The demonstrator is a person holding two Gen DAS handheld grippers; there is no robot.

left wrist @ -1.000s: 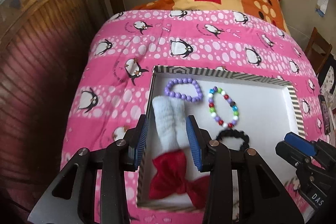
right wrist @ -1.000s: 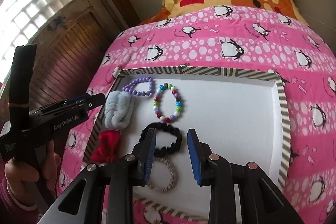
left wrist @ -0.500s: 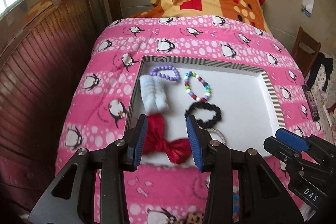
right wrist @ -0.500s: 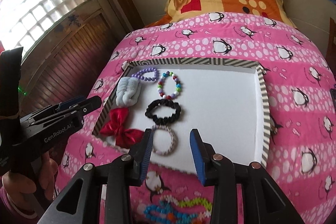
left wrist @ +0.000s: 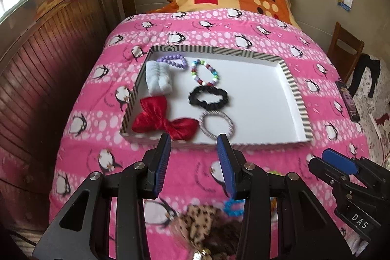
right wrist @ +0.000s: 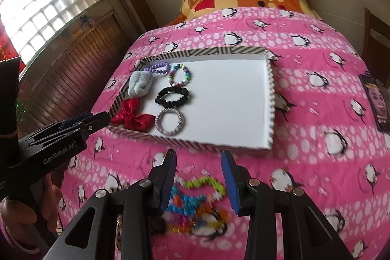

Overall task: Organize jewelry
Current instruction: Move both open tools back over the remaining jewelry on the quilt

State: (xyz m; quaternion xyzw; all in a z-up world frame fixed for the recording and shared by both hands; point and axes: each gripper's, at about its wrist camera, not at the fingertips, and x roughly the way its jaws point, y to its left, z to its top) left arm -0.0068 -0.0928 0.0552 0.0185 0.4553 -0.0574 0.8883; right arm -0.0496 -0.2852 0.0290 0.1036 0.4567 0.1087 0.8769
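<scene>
tray's (left wrist: 296, 94) right half bare, accessories left

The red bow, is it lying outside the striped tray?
No, the red bow lies inside the striped tray, in its near left corner, beside the silver ring.

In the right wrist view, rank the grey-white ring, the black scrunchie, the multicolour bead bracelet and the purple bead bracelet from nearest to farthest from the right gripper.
From the right gripper:
1. Grey-white ring, near edge of the tray.
2. Black scrunchie, just behind the ring.
3. Multicolour bead bracelet, further back.
4. Purple bead bracelet, far left corner.
</scene>
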